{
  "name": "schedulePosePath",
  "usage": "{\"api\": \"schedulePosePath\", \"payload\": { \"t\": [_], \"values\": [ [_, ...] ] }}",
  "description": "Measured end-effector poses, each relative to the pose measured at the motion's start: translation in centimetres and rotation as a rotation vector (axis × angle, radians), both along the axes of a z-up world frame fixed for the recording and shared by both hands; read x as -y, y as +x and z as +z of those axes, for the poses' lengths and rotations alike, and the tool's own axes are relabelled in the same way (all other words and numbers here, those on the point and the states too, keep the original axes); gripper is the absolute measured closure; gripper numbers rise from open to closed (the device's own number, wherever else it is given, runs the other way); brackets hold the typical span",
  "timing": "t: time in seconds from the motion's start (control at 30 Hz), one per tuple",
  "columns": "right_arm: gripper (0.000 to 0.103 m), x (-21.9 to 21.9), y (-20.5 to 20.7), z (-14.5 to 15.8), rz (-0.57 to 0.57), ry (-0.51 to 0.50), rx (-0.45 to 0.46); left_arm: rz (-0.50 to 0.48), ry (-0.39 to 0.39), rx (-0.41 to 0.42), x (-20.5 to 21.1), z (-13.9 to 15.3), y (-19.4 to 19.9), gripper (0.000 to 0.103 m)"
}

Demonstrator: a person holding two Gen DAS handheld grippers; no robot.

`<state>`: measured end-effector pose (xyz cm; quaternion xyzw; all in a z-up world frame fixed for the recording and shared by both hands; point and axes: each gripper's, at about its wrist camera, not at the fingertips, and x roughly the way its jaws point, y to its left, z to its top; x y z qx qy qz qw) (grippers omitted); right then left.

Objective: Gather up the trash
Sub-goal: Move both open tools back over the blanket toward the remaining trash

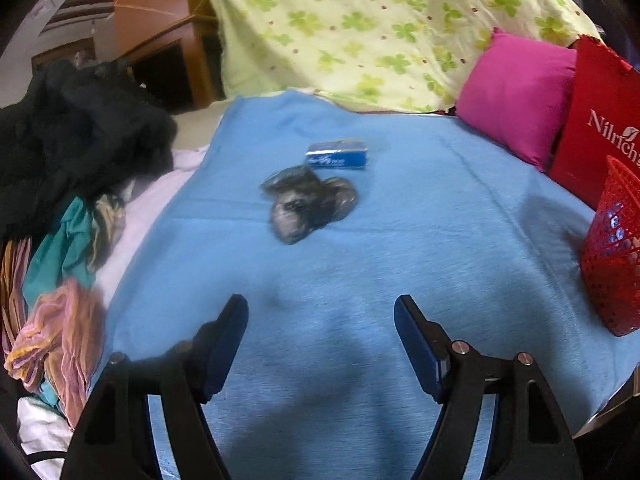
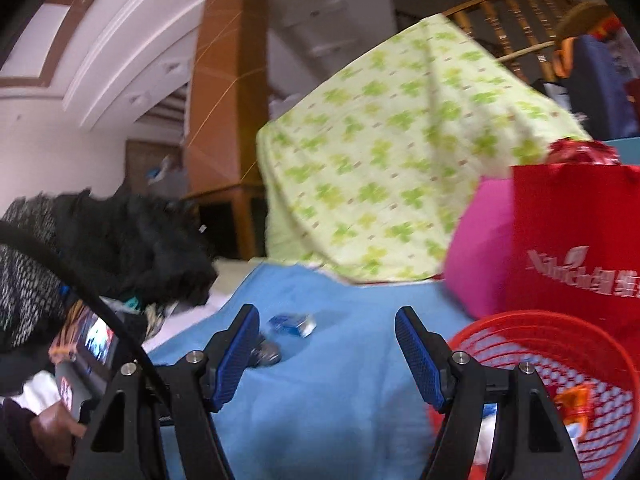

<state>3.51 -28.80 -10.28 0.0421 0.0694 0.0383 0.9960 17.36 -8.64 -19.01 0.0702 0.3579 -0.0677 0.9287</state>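
A crumpled dark plastic wrapper point(image 1: 308, 204) lies on the blue blanket point(image 1: 360, 280), with a small blue box point(image 1: 338, 154) just behind it. My left gripper point(image 1: 320, 324) is open and empty, hovering above the blanket short of the wrapper. My right gripper point(image 2: 326, 336) is open and empty, just left of a red mesh basket point(image 2: 560, 368) that holds some trash. The basket also shows at the right edge of the left wrist view point(image 1: 612, 252). The blue box point(image 2: 294, 325) and part of the wrapper point(image 2: 266, 354) show beyond my right gripper's left finger.
A pile of dark and coloured clothes point(image 1: 72, 168) lies along the left. A green-flowered cover point(image 1: 380, 28), a pink cushion point(image 1: 516, 100) and a red paper bag point(image 1: 600, 120) stand at the back and right. The left hand-held unit point(image 2: 88, 360) shows low left in the right wrist view.
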Motion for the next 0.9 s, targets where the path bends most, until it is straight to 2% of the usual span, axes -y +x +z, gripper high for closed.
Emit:
{"api": "schedulePosePath", "payload": {
  "t": [0.17,0.27,0.5,0.6,0.73,0.8,0.87,0.9],
  "values": [
    [0.028,-3.1,2.8,-1.7,0.043,-0.039,-0.105,0.029,-0.059,-0.022,-1.8,-0.3,1.5,0.027],
    [0.028,-3.9,4.5,-3.2,0.036,-0.049,-0.178,0.049,-0.085,-0.029,-2.5,-0.2,3.8,0.027],
    [0.028,-3.2,7.7,-5.0,0.008,0.037,-0.317,0.099,-0.206,-0.016,-3.2,-0.8,10.9,0.027],
    [0.028,-2.9,8.4,-5.6,0.007,0.062,-0.353,0.107,-0.243,-0.049,-2.8,-1.8,13.1,0.027],
    [0.028,-2.6,9.8,-6.4,0.013,0.078,-0.406,0.078,-0.232,-0.037,-1.8,-2.0,15.2,0.027],
    [0.028,-2.2,10.9,-6.5,0.022,0.099,-0.42,0.041,-0.237,-0.08,-1.5,-2.7,16.4,0.027],
    [0.028,-1.5,12.5,-6.5,0.025,0.139,-0.436,0.051,-0.174,-0.165,-1.1,-3.8,17.5,0.027],
    [0.028,-1.1,13.3,-6.4,0.028,0.161,-0.438,0.051,-0.179,-0.182,-1.2,-4.1,17.7,0.027]
  ]
}}
